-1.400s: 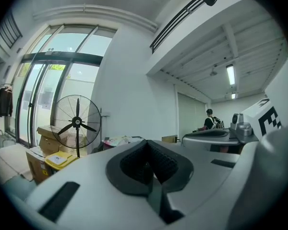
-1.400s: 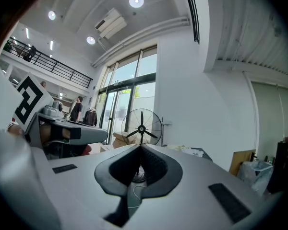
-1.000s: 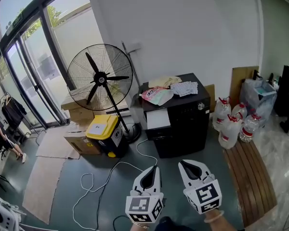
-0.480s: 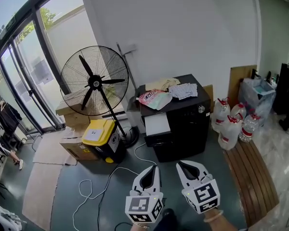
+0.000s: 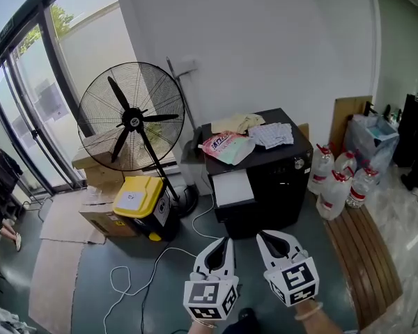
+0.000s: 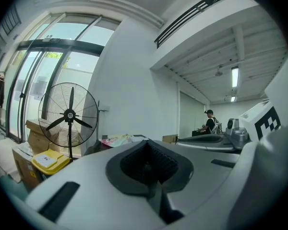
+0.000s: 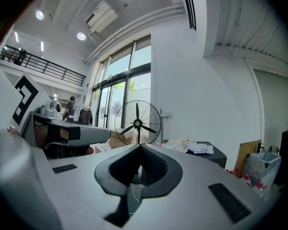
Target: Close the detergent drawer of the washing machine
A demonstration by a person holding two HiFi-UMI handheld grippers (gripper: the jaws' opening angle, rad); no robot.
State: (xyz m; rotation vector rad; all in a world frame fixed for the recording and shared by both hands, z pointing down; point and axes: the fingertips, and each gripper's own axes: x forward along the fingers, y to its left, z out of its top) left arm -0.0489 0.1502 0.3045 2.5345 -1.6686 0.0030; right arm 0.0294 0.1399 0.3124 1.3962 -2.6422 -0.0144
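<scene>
The white detergent drawer (image 5: 233, 186) stands pulled out of the upper left front of the black box-shaped washing machine (image 5: 279, 179), well ahead of both tools and not yet touched. The left tool (image 5: 225, 243) and the right tool (image 5: 260, 236) hang side by side over the grey floor (image 5: 125, 294), each with its jaws pressed together and nothing between them.

The main risk, as I judge it, is a push that lands off-centre. A closed tip on one corner of the drawer could skew it in its slot so that it jams half shut. A push that slips off the smooth white face could strike the machine's dark front instead.

The loose white cable (image 5: 160, 259) loops across the floor between the person and the machine and could catch a foot on the way in. The pink and white packets and cloths (image 5: 226, 145) piled on the machine's lid sit just above the drawer, and a jolt might tip them off.

The tall black pedestal fan (image 5: 131, 117), the yellow-lidded box (image 5: 134, 197) and the clear red-capped water bottles (image 5: 338, 179) flank the machine, but its front is unobstructed.
</scene>
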